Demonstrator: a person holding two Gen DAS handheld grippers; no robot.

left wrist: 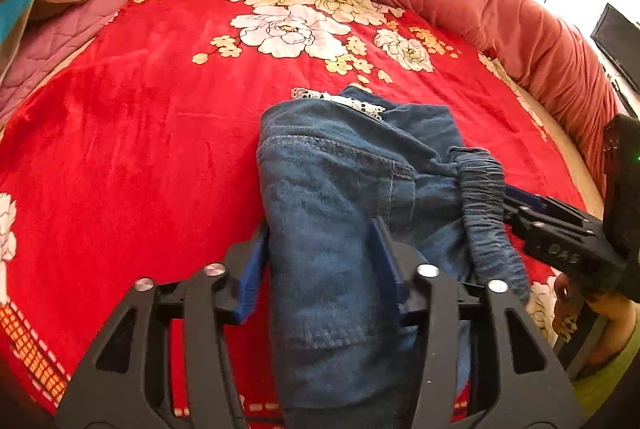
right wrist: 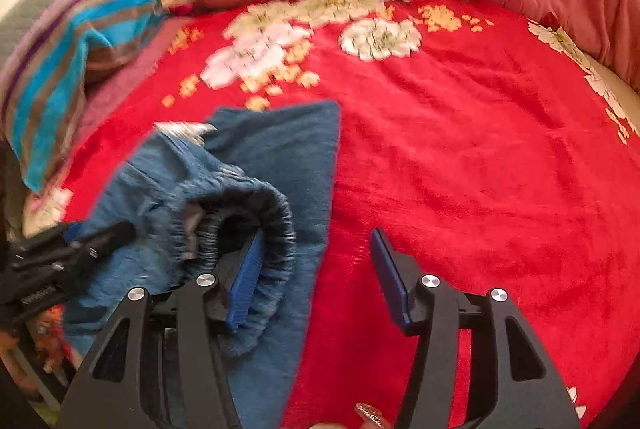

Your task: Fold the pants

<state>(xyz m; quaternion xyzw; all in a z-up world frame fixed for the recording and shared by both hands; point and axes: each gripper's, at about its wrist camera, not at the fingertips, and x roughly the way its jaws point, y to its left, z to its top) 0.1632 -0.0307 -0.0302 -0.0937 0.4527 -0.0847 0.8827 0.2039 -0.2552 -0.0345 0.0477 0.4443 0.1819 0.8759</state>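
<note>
Red floral blanket (left wrist: 140,133) covers the bed; the jeans (left wrist: 336,189) lie bunched mid-bed. My left tongs (left wrist: 320,261) straddle a denim fold, apart. My right tongs (right wrist: 316,277) gape, one finger inside the elastic waistband (right wrist: 260,213). Mid-fold, I judge; next, pinch and flatten.

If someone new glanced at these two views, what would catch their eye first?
Probably the bright red flowered blanket covering the bed, with blue jeans bunched at its near middle. Next, the left gripper straddling the jeans, and the right gripper, open, one finger inside the elastic waistband.
</note>
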